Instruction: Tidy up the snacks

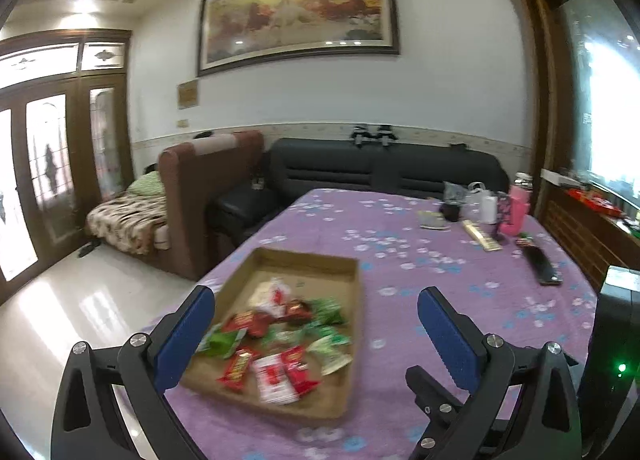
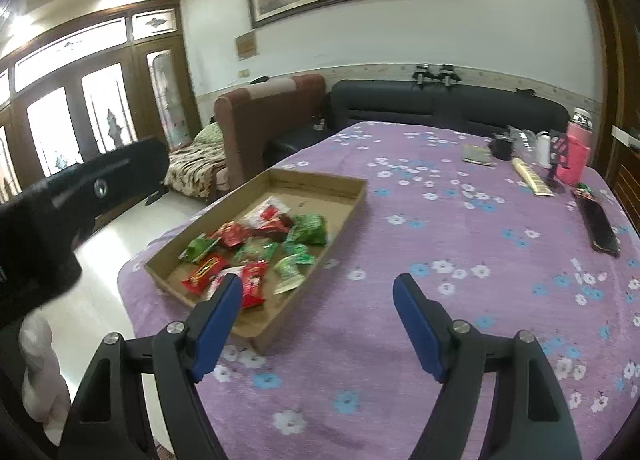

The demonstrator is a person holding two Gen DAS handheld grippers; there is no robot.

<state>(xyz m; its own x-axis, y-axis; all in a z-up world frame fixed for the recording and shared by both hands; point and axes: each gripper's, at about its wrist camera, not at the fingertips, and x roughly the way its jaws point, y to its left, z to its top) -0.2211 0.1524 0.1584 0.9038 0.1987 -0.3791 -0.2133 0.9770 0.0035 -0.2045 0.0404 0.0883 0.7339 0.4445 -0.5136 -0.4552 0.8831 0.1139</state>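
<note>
We see a shallow cardboard tray (image 2: 344,196) on a purple flowered cloth (image 2: 460,244), holding the snacks (image 2: 260,248): red, green and white packets lying loose in its nearer half. Our left gripper (image 1: 316,300) hangs above the tray, jaws wide apart, nothing between them. Our right gripper (image 2: 318,286) stands just right of the tray over bare cloth, jaws likewise apart and empty. A pink bottle (image 2: 576,160) stands at the far corner.
</note>
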